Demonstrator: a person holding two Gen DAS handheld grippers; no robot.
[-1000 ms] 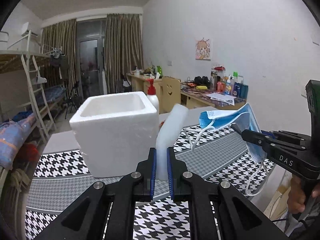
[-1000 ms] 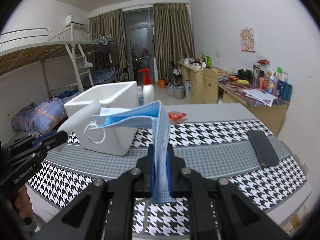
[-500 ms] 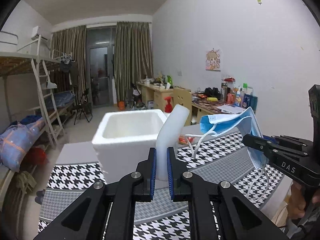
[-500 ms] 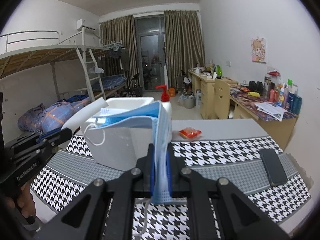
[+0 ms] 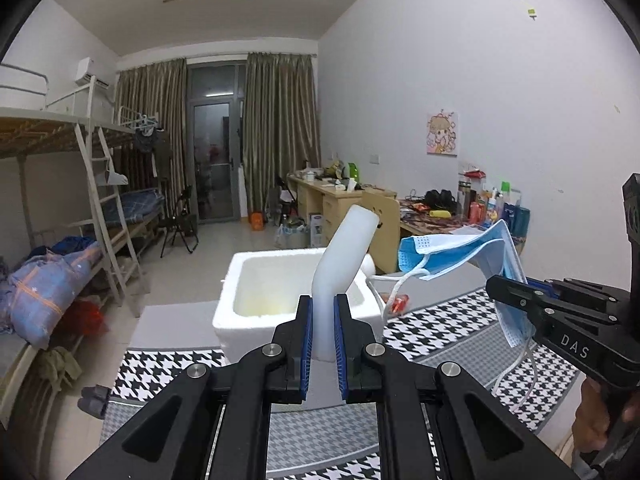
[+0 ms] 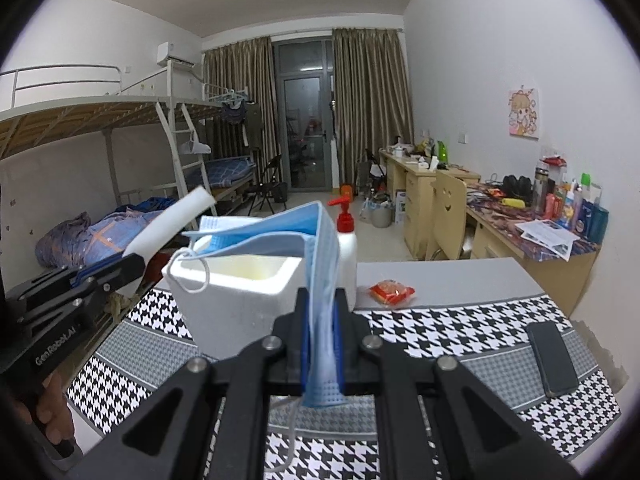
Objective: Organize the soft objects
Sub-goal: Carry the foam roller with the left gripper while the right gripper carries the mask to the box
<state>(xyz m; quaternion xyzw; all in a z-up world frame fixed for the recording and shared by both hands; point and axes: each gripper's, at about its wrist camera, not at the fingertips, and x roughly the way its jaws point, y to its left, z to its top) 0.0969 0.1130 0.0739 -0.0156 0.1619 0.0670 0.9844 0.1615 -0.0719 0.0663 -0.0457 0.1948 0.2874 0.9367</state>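
Foam fills the left gripper (image 5: 323, 316): its blue-padded jaws are clamped on the lower end of a white foam strip (image 5: 344, 264), which rises from the fingers and leans toward 1 o'clock, its rounded tip above the near rim of the white foam box (image 5: 256, 276). In the right wrist view the same foam strip (image 6: 168, 226) points toward 1 o'clock from the left gripper (image 6: 134, 260), at 9 o'clock of the box and beside its left wall.

The right gripper (image 6: 322, 312) is clenched on a blue face mask (image 6: 320, 280); the mask's folded upper part drapes toward 10 o'clock over the open foam box (image 6: 236, 304), one white ear loop dangling against the box's left corner, the other trailing below the jaws. From the left wrist view the mask (image 5: 460, 256) hangs from the right gripper (image 5: 504, 288) at 3 o'clock of the box.

The box stands on a houndstooth tablecloth (image 6: 440, 340). Just behind it, at 1 o'clock, stands a white pump bottle (image 6: 347, 248) with a red head. A small red packet (image 6: 392, 293) lies on the grey tabletop at 3 o'clock of the bottle, and a dark phone (image 6: 552, 360) lies on the cloth well apart, near the right edge.
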